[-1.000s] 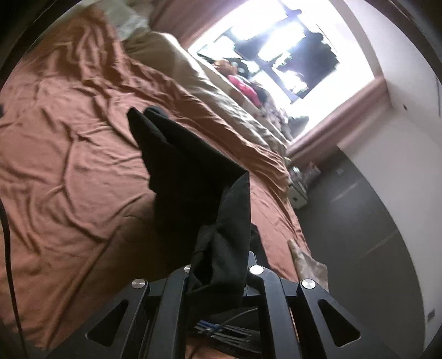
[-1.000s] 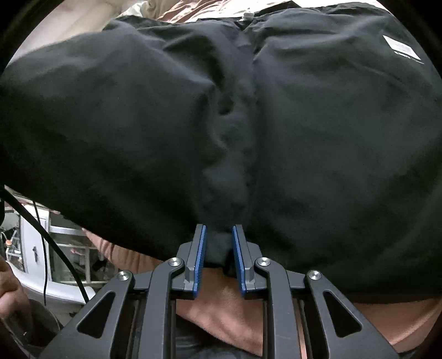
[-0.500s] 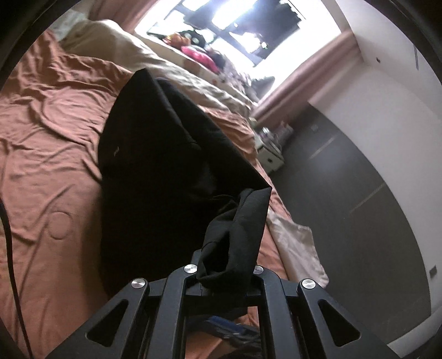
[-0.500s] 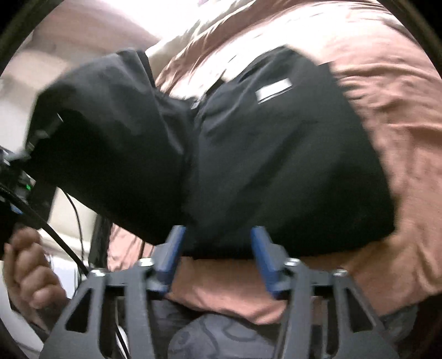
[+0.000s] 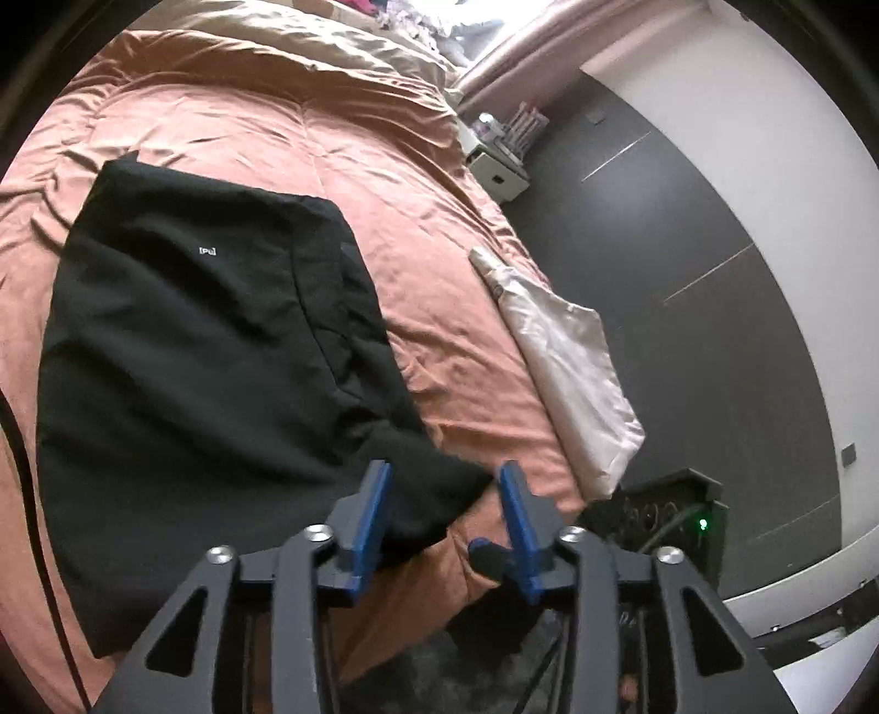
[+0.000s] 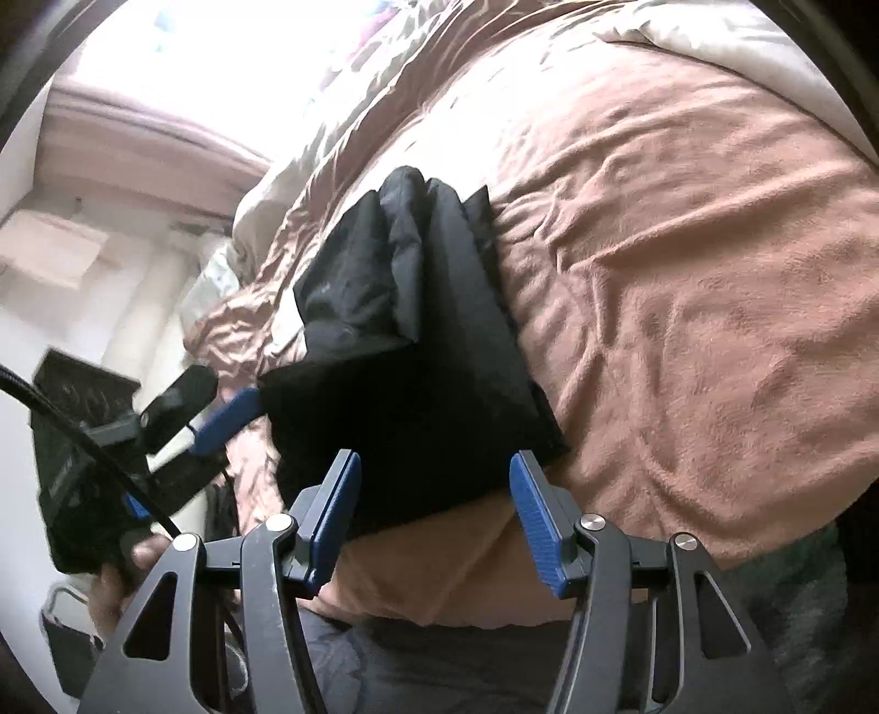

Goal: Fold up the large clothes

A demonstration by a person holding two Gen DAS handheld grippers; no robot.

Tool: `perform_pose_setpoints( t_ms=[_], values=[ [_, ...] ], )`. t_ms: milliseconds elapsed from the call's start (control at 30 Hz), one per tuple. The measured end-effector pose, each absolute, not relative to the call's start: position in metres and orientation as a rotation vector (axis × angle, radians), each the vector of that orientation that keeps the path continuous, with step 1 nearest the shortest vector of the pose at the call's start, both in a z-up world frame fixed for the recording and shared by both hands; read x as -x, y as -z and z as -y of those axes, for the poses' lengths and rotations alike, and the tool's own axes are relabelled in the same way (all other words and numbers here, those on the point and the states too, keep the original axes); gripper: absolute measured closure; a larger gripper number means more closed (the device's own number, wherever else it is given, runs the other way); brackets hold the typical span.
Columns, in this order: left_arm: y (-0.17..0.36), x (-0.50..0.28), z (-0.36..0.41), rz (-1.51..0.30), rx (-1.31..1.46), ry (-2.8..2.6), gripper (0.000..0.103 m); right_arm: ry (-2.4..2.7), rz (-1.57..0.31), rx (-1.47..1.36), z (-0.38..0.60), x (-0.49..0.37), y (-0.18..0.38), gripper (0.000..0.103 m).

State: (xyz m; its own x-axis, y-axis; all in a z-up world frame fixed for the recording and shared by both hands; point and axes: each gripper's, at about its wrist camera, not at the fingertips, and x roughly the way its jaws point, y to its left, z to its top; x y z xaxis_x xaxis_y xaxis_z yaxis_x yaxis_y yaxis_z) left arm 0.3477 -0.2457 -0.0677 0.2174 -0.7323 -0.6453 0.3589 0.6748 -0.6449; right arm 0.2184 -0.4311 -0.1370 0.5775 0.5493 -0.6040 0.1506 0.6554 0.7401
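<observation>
A black garment (image 5: 187,362) lies folded on the rust-brown bed cover (image 5: 384,165); a small white logo shows on it. My left gripper (image 5: 444,513) is open, its blue pads on either side of the garment's near right corner without closing on it. In the right wrist view the same garment (image 6: 417,351) lies on the cover (image 6: 686,329). My right gripper (image 6: 437,511) is open at the garment's near edge, holding nothing. The left gripper (image 6: 220,420) also shows in the right wrist view at the left.
A cream pillow (image 5: 566,362) hangs over the bed's right edge. A white bedside cabinet (image 5: 497,170) stands by the dark wall. A black box with a green light (image 5: 676,522) sits on the floor. A beige duvet (image 5: 307,33) lies at the far end.
Both grippers have opened and let go of the black garment. It was lifted a second ago and now lies flat and folded on the bed.
</observation>
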Motion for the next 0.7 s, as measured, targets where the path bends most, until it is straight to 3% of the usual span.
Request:
perform_pose_setpoints(
  t_ms=[100,200,400,633,667,700],
  values=[
    [0.061,-0.350,0.223,-1.076,0.414,0.734,0.040,-0.286,-0.928,-0.864,0.434,-0.218,0.132,0.046],
    [0.059,-0.357,0.197,-1.062,0.428,0.679,0.039,-0.310,-0.899,-0.877,0.431,-0.221,0.129,0.036],
    [0.075,-0.361,0.143,-1.058,0.418,0.510,0.039,-0.346,-0.859,-0.906,0.420,-0.241,0.125,0.035],
    [0.129,-0.367,0.107,-1.158,0.408,0.337,0.039,-0.321,-0.959,-0.796,0.378,-0.271,0.138,0.035],
    [0.140,-0.367,0.106,-1.190,0.417,0.332,0.039,-0.293,-0.966,-0.757,0.374,-0.274,0.141,0.042],
    [0.146,-0.367,0.107,-1.208,0.418,0.333,0.039,-0.280,-0.959,-0.743,0.372,-0.276,0.143,0.071]
  ],
)
